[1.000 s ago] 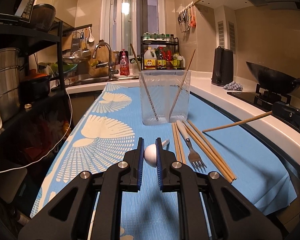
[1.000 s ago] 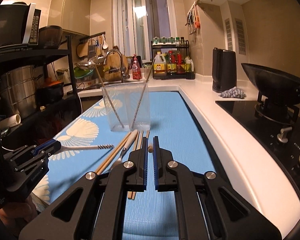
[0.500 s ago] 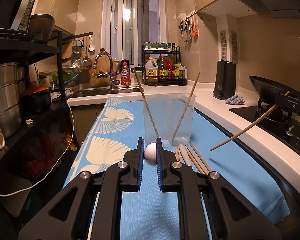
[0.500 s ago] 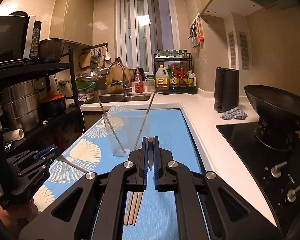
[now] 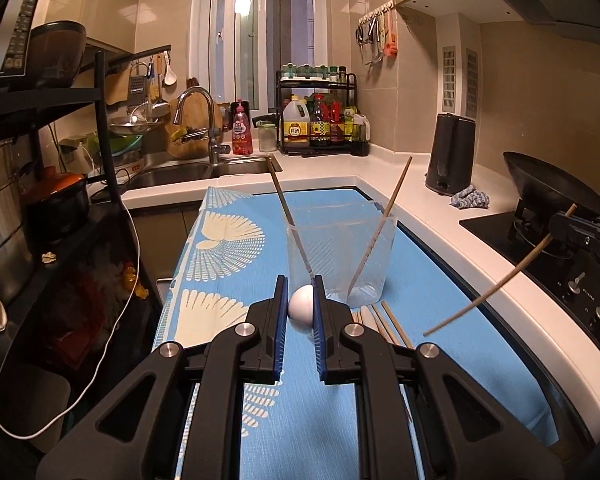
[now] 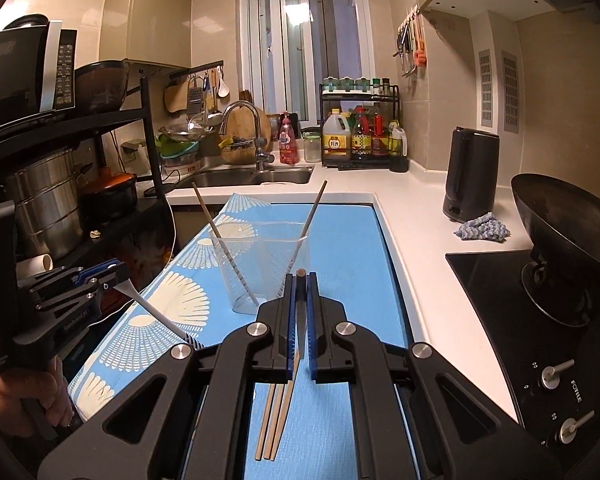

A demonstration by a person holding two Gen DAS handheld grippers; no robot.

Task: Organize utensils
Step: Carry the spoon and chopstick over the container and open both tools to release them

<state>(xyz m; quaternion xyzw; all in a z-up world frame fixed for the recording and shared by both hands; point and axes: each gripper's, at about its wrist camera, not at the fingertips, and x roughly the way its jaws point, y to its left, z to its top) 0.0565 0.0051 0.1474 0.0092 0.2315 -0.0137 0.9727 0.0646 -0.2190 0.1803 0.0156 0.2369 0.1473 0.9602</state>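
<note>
Left tool [image 5: 301,312], low centre of its own view, pinching the rounded white handle end of a spoon [image 5: 300,309] between blue-padded fingers [image 5: 281,320]; in the right view, at far left, same spoon's white handle [image 6: 156,312] slanting down and right from that tool [image 6: 100,280]. Right tool [image 6: 299,308], bottom centre of its view, pressed together on a wooden chopstick [image 6: 299,280], the stick's end poking up between the fingers; from the left view, at right edge, that chopstick [image 5: 496,288] hanging in the air, slanting down to the left above the counter [image 5: 432,216]. Clear plastic cup [image 5: 340,256] upright mid-frame on a blue patterned cloth [image 5: 228,272], two chopsticks leaning inside, one [image 5: 290,220] against the left wall, one [image 5: 380,232] against the right. More chopsticks [image 6: 274,416] lying flat on the cloth just in front of the cup, partly hidden by the tools. Sink [image 5: 172,174] at upper left, black wok [image 5: 548,196] at right.
</note>
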